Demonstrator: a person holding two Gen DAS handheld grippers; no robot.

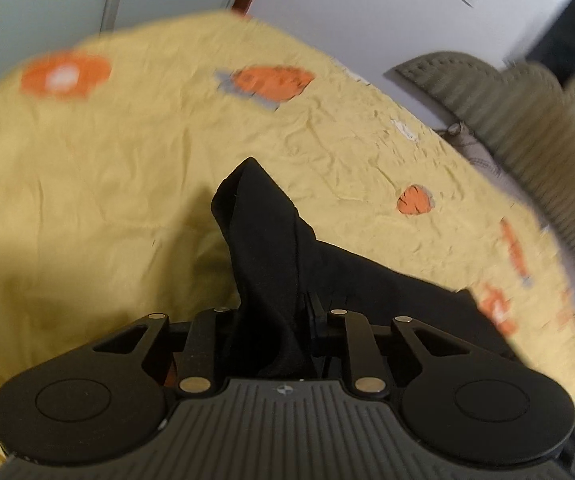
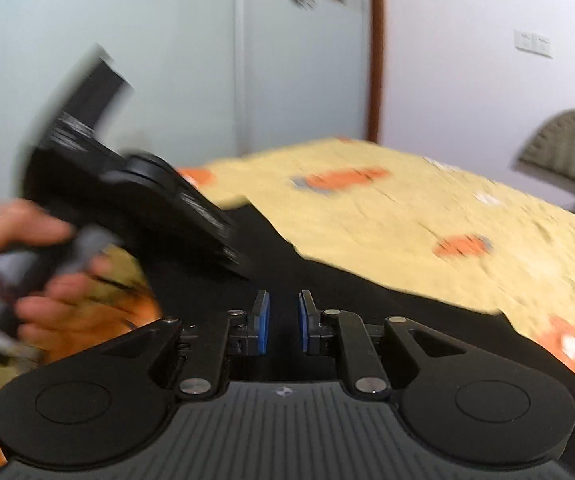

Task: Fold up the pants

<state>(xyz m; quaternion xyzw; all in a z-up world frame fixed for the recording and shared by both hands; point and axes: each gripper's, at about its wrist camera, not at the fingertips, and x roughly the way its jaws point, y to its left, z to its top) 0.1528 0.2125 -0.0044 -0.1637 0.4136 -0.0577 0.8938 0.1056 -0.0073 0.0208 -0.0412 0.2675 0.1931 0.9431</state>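
The black pants (image 1: 271, 248) lie on a yellow bedsheet (image 1: 87, 168) with orange prints. My left gripper (image 1: 271, 320) is shut on a bunched fold of the pants, which sticks up and forward between its fingers and hides the pads. In the right wrist view the pants (image 2: 327, 280) spread flat across the sheet (image 2: 407, 208). My right gripper (image 2: 283, 320) hangs just above them, its blue pads (image 2: 262, 320) a little apart with nothing between. The left gripper (image 2: 135, 196), blurred, shows at the left in a hand.
A grey-green ribbed chair (image 1: 527, 128) stands off the bed's right side and shows in the right wrist view (image 2: 567, 148) too. Pale wardrobe doors (image 2: 127, 40) and a white wall (image 2: 467, 60) stand behind the bed.
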